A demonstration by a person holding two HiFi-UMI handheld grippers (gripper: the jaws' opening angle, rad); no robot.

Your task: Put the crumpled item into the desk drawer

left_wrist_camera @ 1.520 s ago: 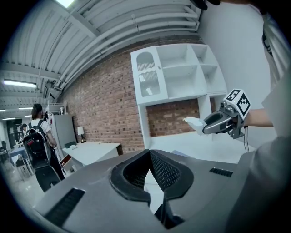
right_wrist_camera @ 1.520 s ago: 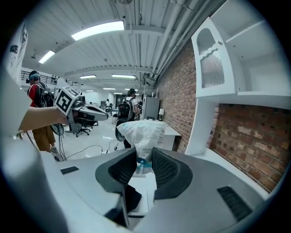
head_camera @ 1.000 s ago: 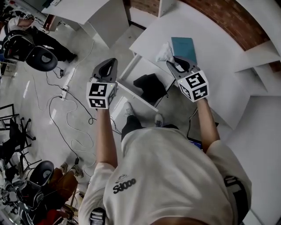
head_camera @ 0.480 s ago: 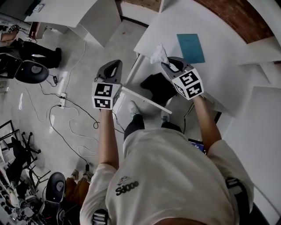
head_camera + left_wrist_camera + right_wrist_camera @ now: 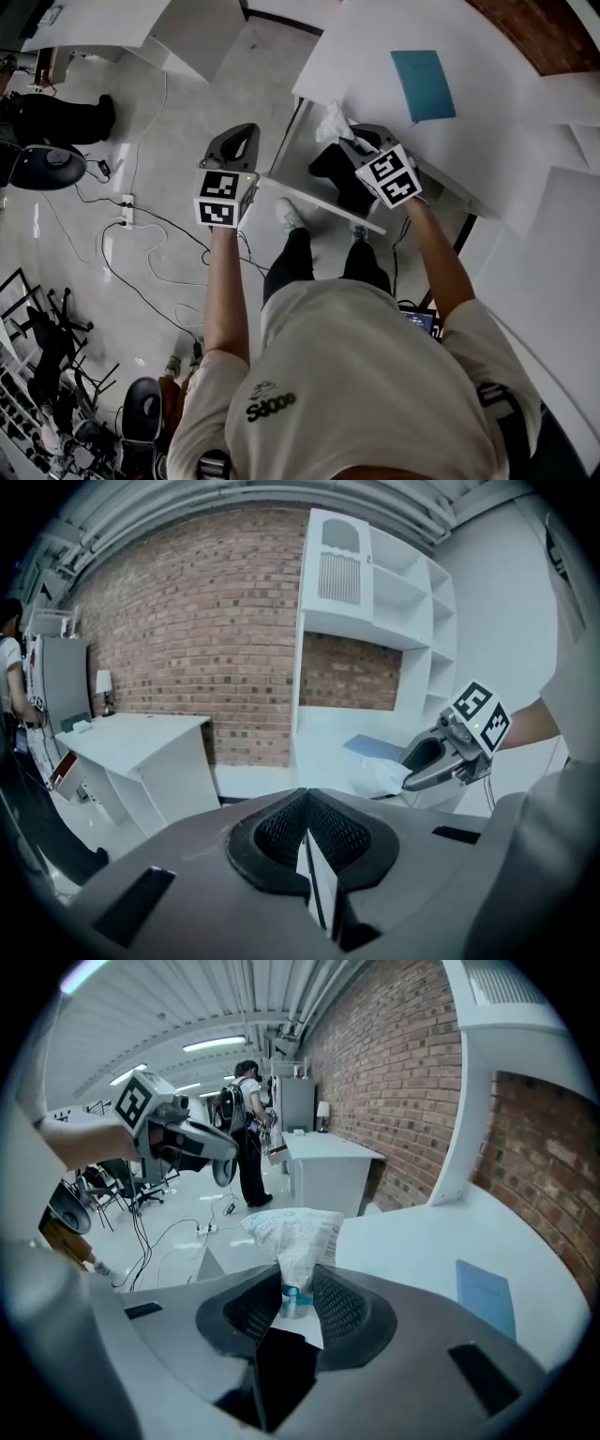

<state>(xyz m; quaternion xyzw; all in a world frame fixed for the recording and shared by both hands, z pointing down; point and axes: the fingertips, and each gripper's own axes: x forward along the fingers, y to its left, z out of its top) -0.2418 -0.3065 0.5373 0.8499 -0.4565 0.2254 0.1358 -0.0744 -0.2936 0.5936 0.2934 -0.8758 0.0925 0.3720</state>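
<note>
- Wad (image 5: 333,120) location?
- Pinched in right tool (image 5: 349,142), white end sticking out past the pads, held above open drawer (image 5: 323,204) by counter (image 5: 375,75) edge.
- Left tool (image 5: 242,136)?
- Jaws together, empty, over floor (image 5: 187,94) left of drawer.
- Anything in drawer?
- Black thing (image 5: 333,169). Blue sheet (image 5: 424,84) lies on counter.

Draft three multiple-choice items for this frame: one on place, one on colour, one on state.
1. The blue booklet lies: A on a chair; B on the desk; C on the floor.
2. The crumpled item is: A red; B black; C white.
3. The left hand-held gripper is: A shut, empty; B wide open; C shut on a cable.
B: it lies flat on the white top. C: white wrapper in the right hand-held gripper. A: jaws together, nothing held.
</note>
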